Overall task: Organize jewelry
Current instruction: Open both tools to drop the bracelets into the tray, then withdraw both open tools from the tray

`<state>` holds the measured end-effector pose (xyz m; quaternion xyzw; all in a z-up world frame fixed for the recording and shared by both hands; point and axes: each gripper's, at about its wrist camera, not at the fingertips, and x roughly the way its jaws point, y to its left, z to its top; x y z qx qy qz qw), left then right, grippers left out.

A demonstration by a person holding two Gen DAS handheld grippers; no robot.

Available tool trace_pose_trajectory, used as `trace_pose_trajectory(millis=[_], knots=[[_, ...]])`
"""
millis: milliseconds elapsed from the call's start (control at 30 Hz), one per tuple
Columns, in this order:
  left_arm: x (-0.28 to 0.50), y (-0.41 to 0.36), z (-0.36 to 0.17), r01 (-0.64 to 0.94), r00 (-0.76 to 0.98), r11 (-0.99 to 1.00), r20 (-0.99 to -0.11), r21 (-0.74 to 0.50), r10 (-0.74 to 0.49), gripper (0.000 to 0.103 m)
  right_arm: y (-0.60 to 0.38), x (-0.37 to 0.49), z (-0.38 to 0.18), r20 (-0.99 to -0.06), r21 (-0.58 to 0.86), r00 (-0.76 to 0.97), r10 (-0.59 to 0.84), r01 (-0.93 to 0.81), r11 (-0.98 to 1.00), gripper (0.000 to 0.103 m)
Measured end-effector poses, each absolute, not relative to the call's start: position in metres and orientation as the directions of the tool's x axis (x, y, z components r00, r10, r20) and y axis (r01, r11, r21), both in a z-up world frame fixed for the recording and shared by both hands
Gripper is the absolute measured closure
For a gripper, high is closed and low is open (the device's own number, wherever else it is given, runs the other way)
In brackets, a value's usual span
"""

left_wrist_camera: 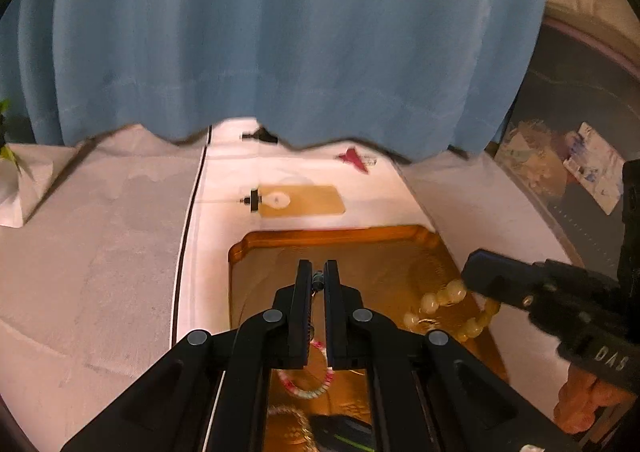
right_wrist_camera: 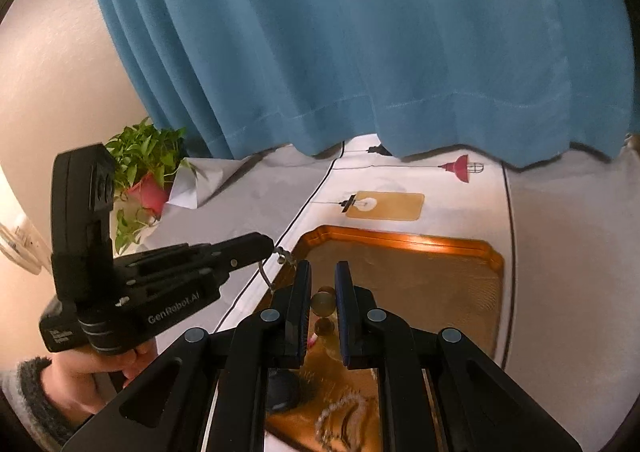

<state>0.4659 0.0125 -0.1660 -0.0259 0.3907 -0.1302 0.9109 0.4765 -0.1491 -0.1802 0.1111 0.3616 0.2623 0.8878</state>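
An amber tray [left_wrist_camera: 320, 238] [right_wrist_camera: 400, 242] lies on a white cloth. My left gripper [left_wrist_camera: 319, 280] is shut on a thin dark chain [left_wrist_camera: 318, 282] and holds it above the tray; in the right wrist view the chain [right_wrist_camera: 266, 272] hangs from its tips [right_wrist_camera: 272, 242]. My right gripper [right_wrist_camera: 323, 292] is shut on a yellow bead bracelet [right_wrist_camera: 323, 302], which also shows in the left wrist view [left_wrist_camera: 452, 308] hanging from the right gripper's tip [left_wrist_camera: 468, 276]. A pink and white bracelet [left_wrist_camera: 308, 384] and a pale bead strand [right_wrist_camera: 340, 416] lie in the tray.
A blue curtain [left_wrist_camera: 280, 32] hangs close behind the table. A potted green plant [right_wrist_camera: 148, 164] stands at the back left. A dark object [right_wrist_camera: 282, 388] lies in the tray's near end. The cloth [left_wrist_camera: 100, 252] spreads left of the tray.
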Motion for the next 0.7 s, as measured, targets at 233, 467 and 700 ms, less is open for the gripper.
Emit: trace_pose_trajectory(millis=[233,467,700], knots=[[0.507,0.021,-0.205,0.214,0.591,0.963,-0.764,-0.162,-0.26,0.1,-0.154,0.505,-0.222,-0.675,0.345,0.573,0.465,-0.312,0.885,0.091],[0.521,0.028,-0.228,0.199,0.537,0.968,-0.81,-0.151,-0.237,0.099,-0.158,0.516,-0.255,-0.761,0.253,0.554,0.338,-0.227,0.94,0.091],[0.491,0.039,-0.205,0.129,0.557,0.972,-0.797,-0.198,-0.236,0.045,-0.172,0.498,-0.245,-0.764,0.284,0.559,0.323,-0.159,0.946,0.06]])
